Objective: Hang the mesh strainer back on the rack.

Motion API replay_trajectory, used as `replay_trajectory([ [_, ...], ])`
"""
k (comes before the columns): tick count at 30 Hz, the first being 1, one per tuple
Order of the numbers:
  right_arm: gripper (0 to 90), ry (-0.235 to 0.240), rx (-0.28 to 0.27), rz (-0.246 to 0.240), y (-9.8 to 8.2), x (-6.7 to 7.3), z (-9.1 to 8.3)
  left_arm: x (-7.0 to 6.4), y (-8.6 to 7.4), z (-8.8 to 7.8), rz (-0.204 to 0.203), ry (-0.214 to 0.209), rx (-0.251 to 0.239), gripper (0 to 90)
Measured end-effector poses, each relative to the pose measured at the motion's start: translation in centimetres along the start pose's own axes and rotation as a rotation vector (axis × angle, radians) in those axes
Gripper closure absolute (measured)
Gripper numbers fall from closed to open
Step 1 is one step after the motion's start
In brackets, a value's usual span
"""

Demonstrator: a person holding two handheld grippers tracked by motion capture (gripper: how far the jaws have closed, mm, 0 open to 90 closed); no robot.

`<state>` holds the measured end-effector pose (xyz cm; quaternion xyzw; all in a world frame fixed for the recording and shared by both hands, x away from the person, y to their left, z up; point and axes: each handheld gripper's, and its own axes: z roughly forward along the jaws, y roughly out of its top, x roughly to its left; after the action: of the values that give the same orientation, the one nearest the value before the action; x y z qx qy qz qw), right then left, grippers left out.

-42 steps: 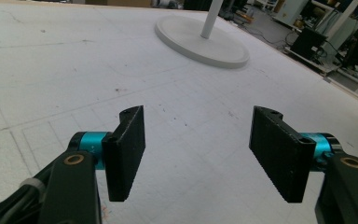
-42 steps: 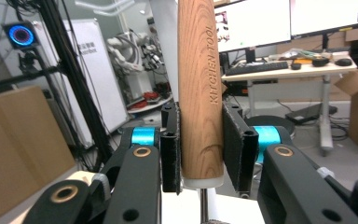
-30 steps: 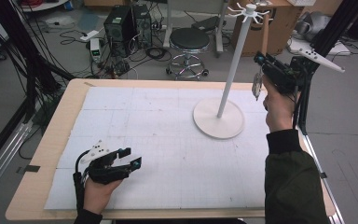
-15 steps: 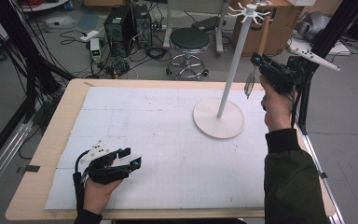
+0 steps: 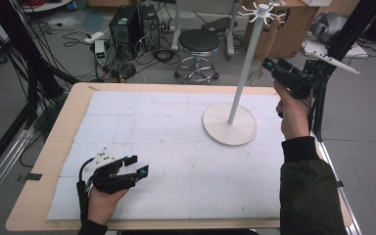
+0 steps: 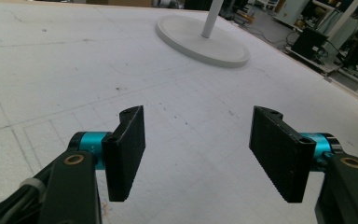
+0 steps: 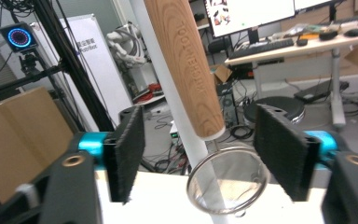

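My left hand-held gripper point(image 5: 138, 165) lies low over the near-left part of the desk point(image 5: 63, 132), my hand point(image 5: 105, 196) wrapped around its body from below in the high view. In the left gripper view its two black jaws stand well apart with nothing between them; beyond them is just the white foam sheet point(image 6: 74, 70) that covers the desk, and farther off the round base of the white stand point(image 6: 200, 39).

Moving right in the high view, the stand's base point(image 5: 230, 125) sits on the far-right part of the sheet, and its thin pole rises to a ring of small hooks at the top.

My right hand-held gripper point(image 5: 269, 66) is raised beside the pole, above the desk's right edge, pointing left toward it. Its jaws have just been opening. In the right gripper view they stand wide, and the strainer point(image 7: 228, 184) hangs in the gap between them without touching either pad: a wooden handle point(image 7: 186, 65) comes down from the top of the view and ends in a small round wire-mesh bowl, right up against the white pole point(image 7: 165, 88). So this hand-held gripper is open and grips nothing; the strainer hangs free on the stand, though the hook that carries it lies above what that view takes in.
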<state>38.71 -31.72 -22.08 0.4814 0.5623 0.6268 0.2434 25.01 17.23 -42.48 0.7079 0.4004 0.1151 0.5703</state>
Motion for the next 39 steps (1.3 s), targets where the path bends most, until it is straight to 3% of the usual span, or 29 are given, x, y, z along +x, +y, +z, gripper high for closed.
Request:
replay_trajectory([
  [8,22.1,0.010,0.006,-0.013,-1.5,-0.6,-0.8,-0.2,0.0,0.1,-0.009,-0.017,0.001,35.8],
  [13,21.3,0.026,-0.003,-0.030,-2.4,-0.8,-1.8,-0.5,0.2,0.1,0.011,-0.011,-0.006,35.5],
  [23,21.0,0.064,0.004,-0.083,-2.9,0.2,-4.2,-1.2,0.3,-0.1,0.034,-0.002,-0.027,35.1],
  [27,21.1,0.086,0.068,-0.081,-3.6,0.7,-4.7,-1.5,0.3,-0.1,0.044,0.008,-0.034,34.9],
  [32,20.9,0.110,0.097,-0.095,-4.9,1.1,-5.5,-1.6,0.3,0.0,0.050,0.008,-0.041,34.1],
  [39,20.5,0.125,0.137,-0.132,-8.2,0.9,-6.3,-1.6,0.4,-0.2,0.061,0.013,-0.102,33.5],
])
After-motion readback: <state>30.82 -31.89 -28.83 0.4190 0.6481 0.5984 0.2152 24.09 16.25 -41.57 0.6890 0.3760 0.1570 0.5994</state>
